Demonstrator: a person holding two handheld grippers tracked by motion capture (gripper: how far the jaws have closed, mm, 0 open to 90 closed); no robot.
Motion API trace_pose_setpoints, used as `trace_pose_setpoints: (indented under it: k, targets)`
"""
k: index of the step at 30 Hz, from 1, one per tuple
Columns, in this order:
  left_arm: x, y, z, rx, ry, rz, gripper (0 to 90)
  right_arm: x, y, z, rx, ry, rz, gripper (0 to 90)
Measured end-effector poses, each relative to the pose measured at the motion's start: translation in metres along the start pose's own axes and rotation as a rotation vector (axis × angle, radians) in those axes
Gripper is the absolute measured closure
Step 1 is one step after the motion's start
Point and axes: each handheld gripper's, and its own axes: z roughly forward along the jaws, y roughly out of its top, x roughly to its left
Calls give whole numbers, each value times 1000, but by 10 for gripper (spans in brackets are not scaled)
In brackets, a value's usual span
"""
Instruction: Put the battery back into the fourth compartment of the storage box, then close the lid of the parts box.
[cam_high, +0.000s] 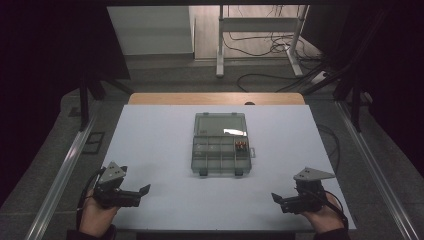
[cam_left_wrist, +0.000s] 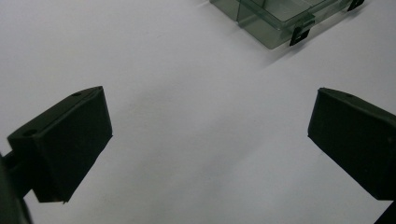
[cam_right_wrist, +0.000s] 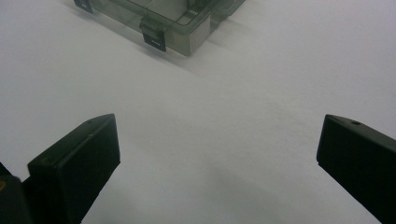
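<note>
A clear grey plastic compartment box lies in the middle of the white table top, its lid folded back on the far side. Small orange and dark parts sit in one right-hand compartment. My left gripper rests near the front left edge, held in a hand, pointing toward the box, jaws wide apart with nothing between them. In the left gripper view, the left gripper faces a box corner with a black latch. My right gripper rests at the front right, also open. Ahead of the right gripper is the box.
A wooden strip runs along the table's far edge. Beyond it stand a white metal frame and loose cables on the floor. Metal rails flank the table on both sides. Bare table surface lies between each gripper and the box.
</note>
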Motion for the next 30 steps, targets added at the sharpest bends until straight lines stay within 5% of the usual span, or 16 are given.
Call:
trace_pose_setpoints:
  k: [17,30]
  targets:
    - [4,-1,0,-25,20,16,17,1,4,0,-28,-11,-16,0]
    - [8,1,3,-41,-15,1,28,4,17,1,-63,-7,-42,0]
